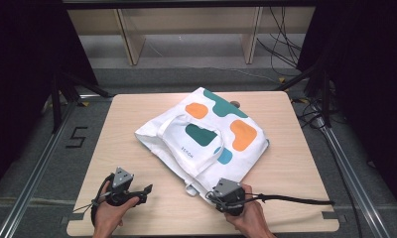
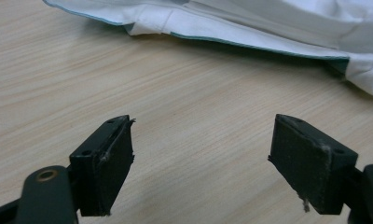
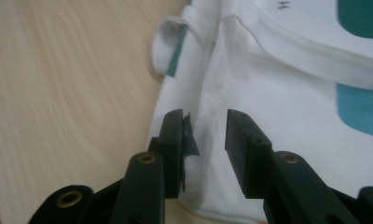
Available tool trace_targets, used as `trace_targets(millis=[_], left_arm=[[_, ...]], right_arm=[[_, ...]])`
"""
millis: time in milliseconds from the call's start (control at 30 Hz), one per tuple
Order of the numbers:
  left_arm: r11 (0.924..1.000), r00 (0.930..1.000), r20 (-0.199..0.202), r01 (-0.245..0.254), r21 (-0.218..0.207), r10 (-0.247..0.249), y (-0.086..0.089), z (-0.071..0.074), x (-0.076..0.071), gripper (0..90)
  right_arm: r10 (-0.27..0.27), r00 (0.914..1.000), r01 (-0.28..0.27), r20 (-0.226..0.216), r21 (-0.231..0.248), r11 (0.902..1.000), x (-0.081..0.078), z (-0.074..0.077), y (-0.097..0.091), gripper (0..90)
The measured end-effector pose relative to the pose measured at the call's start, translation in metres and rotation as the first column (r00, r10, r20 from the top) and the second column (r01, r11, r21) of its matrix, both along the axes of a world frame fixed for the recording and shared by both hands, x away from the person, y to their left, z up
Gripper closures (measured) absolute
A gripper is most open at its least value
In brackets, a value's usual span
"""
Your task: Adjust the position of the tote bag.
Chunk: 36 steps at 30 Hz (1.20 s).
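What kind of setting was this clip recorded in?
Likely a lab recording station, not a home: a bare wooden table on metal floor rails, dark curtains at both sides, loose cables on the floor behind.

Black two-jaw tools (image 1: 146, 191) with grey triangular plates, trailing cables.

the tote bag (image 3: 278, 93) lies on the table (image 3: 58, 93), its near edge between the right gripper (image 3: 205, 140) jaws. bare table spans the left gripper (image 2: 201, 154) jaws, the bag's edge lying beyond their tips.
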<state>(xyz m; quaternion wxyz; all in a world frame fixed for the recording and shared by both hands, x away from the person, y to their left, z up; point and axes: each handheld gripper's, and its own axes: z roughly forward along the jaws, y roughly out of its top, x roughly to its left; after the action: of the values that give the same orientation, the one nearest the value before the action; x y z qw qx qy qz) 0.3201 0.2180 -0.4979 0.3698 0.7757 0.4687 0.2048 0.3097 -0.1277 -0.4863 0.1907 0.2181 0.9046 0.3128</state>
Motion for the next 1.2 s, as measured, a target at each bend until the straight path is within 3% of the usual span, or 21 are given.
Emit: trace_targets(millis=[33, 67, 100, 133, 167, 267, 300, 333, 367, 433, 500, 567, 733, 900, 1000, 1033, 1100, 1200], left_arm=[[0.9999, 0.9999, 0.003, -0.011, -0.006, 0.011, 0.0, 0.0, 0.0, 20.3], [1.0, 1.0, 0.006, -0.003, -0.002, 0.003, 0.001, 0.001, 0.0, 20.4], [0.9994, 0.9997, 0.012, -0.021, -0.027, 0.022, -0.001, 0.0, 0.0, 20.4], [0.9989, 0.9993, 0.015, -0.033, -0.032, 0.034, -0.001, -0.001, 0.0, 20.3], [0.9998, 0.9998, 0.004, -0.019, -0.003, 0.019, 0.002, 0.001, 0.0, 20.3], [0.9986, 0.9989, 0.014, -0.044, -0.03, 0.045, 0.0, 0.0, 0.0, 20.3], [0.9985, 0.9988, 0.018, -0.045, -0.032, 0.046, 0.001, 0.0, 0.0, 20.3], [0.9982, 0.9985, 0.019, -0.05, -0.031, 0.051, 0.001, 0.0, 0.0, 20.3], [0.9991, 0.999, 0.011, -0.042, -0.006, 0.042, 0.003, 0.002, 0.0, 20.4], [0.9967, 0.9975, 0.03, -0.062, -0.053, 0.063, 0.002, 0.001, 0.001, 20.3], [0.9954, 0.9953, 0.044, -0.084, -0.045, 0.086, 0.005, 0.002, 0.004, 20.3], [0.9944, 0.9942, 0.047, -0.094, -0.048, 0.097, 0.007, 0.001, 0.01, 20.4], [0.9927, 0.9915, 0.056, -0.116, -0.033, 0.118, 0.005, 0.0, 0.023, 22.6], [0.9959, 0.9939, 0.063, -0.091, 0.005, 0.09, -0.007, -0.006, 0.048, 28.0], [0.9964, 0.9933, 0.078, -0.085, -0.003, 0.085, -0.01, -0.007, 0.054, 33.7], [0.9976, 0.9951, 0.075, -0.065, 0.023, 0.064, -0.012, -0.008, 0.059, 34.5], [0.9974, 0.9948, 0.08, -0.065, 0.029, 0.062, -0.014, -0.009, 0.063, 37.3], [0.9988, 0.9937, 0.103, -0.046, 0.017, 0.044, -0.015, -0.011, 0.071, 36.6]], right_arm=[[0.005, 0.9998, -0.004, 0.021, -0.039, 0.9992, 0.001, 0.002, -0.006, 69.0], [-0.037, 0.9993, 0.036, -0.012, -0.017, 0.9992, -0.003, 0.002, -0.014, 69.8], [-0.037, 0.9993, 0.036, -0.012, -0.017, 0.9992, -0.003, 0.002, -0.014, 69.8], [-0.007, 0.9998, 0.008, 0.016, -0.055, 0.9985, -0.001, 0.002, -0.02, 69.9], [-0.024, 0.9992, 0.027, 0.031, -0.09, 0.9955, -0.001, 0.002, -0.029, 77.1], [-0.023, 0.9997, 0.023, 0.002, -0.065, 0.9976, -0.004, 0.002, -0.032, 82.3], [0.019, 0.9998, -0.019, 0.001, -0.075, 0.997, -0.001, 0.002, -0.035, 84.3], [0.022, 0.9996, -0.02, 0.019, -0.102, 0.9945, -0.001, 0.003, -0.041, 87.0], [-0.016, 0.9999, 0.016, 0.002, -0.081, 0.9966, -0.003, 0.004, -0.043, 87.7], [0.003, 1.0, -0.003, -0.005, -0.081, 0.9967, -0.002, 0.005, -0.05, 88.4], [-0.05, 0.9987, 0.049, -0.014, -0.054, 0.9973, -0.007, 0.006, -0.059, 88.6], [-0.051, 0.9984, 0.05, -0.025, -0.036, 0.9981, -0.01, 0.008, -0.068, 88.6], [-0.069, 0.9976, 0.069, -0.004, -0.022, 0.9974, -0.014, 0.011, -0.087, 88.7], [-0.094, 0.9952, 0.094, -0.029, 0.017, 0.9954, -0.017, 0.012, -0.113, 88.6], [-0.103, 0.9941, 0.104, -0.036, 0.025, 0.9943, -0.017, 0.012, -0.117, 88.7], [-0.099, 0.9946, 0.1, -0.03, 0.027, 0.9946, -0.017, 0.012, -0.118, 88.6], [-0.097, 0.9948, 0.098, -0.031, 0.026, 0.9948, -0.016, 0.012, -0.118, 88.6], [-0.096, 0.9948, 0.097, -0.032, 0.025, 0.995, -0.016, 0.012, -0.118, 88.6]])
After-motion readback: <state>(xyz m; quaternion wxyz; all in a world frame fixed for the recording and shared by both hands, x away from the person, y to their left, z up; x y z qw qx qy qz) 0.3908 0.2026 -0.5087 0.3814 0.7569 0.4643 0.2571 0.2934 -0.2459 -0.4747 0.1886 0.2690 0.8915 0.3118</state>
